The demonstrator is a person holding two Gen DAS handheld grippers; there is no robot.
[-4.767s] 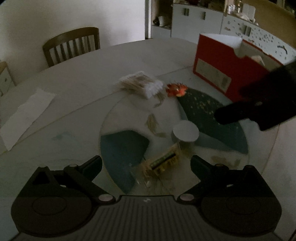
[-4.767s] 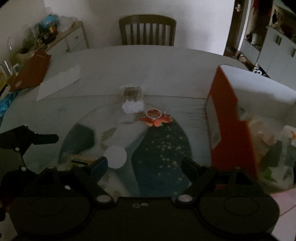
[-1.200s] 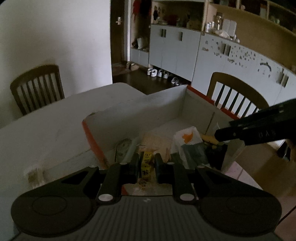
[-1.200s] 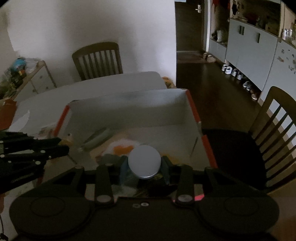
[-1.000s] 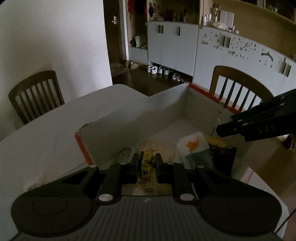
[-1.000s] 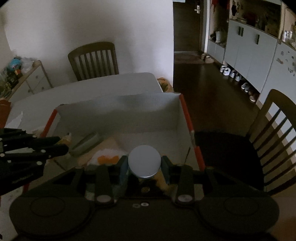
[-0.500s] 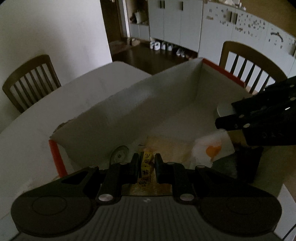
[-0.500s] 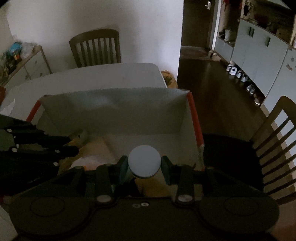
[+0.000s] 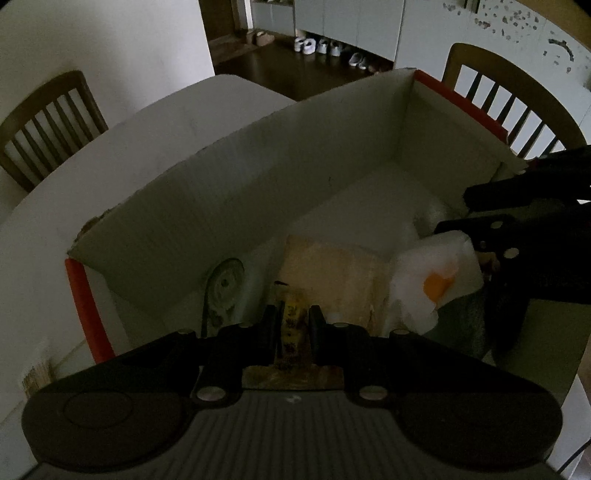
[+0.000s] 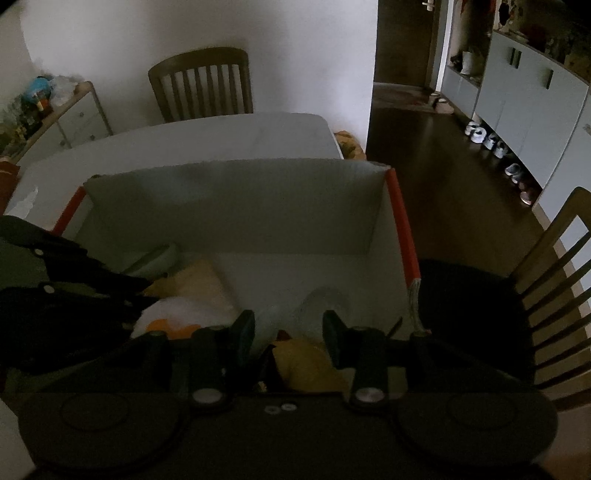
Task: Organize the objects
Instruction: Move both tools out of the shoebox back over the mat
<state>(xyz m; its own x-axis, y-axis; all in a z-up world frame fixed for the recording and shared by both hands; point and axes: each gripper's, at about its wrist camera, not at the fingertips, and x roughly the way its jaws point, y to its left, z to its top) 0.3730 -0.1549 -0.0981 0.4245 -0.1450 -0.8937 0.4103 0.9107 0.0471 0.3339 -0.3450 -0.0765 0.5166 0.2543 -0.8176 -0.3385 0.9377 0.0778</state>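
While left tongs [image 9: 292, 325] clench the yellow packet [image 9: 291, 321] over the red-edged white cardboard box [image 10: 236, 206], right tongs [image 10: 288, 332] have just opened, empty; next: drop packet.

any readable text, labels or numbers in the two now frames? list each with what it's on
Nothing legible.
Yellow packet in the left claw: dark print runs along it, too dark and blurred to read.
Round grey printed item by the cardboard box wall: a pattern or emblem, no readable characters.
White cabinets: dark specks, a decorative pattern, not writing.
Right wrist view: no text visible.
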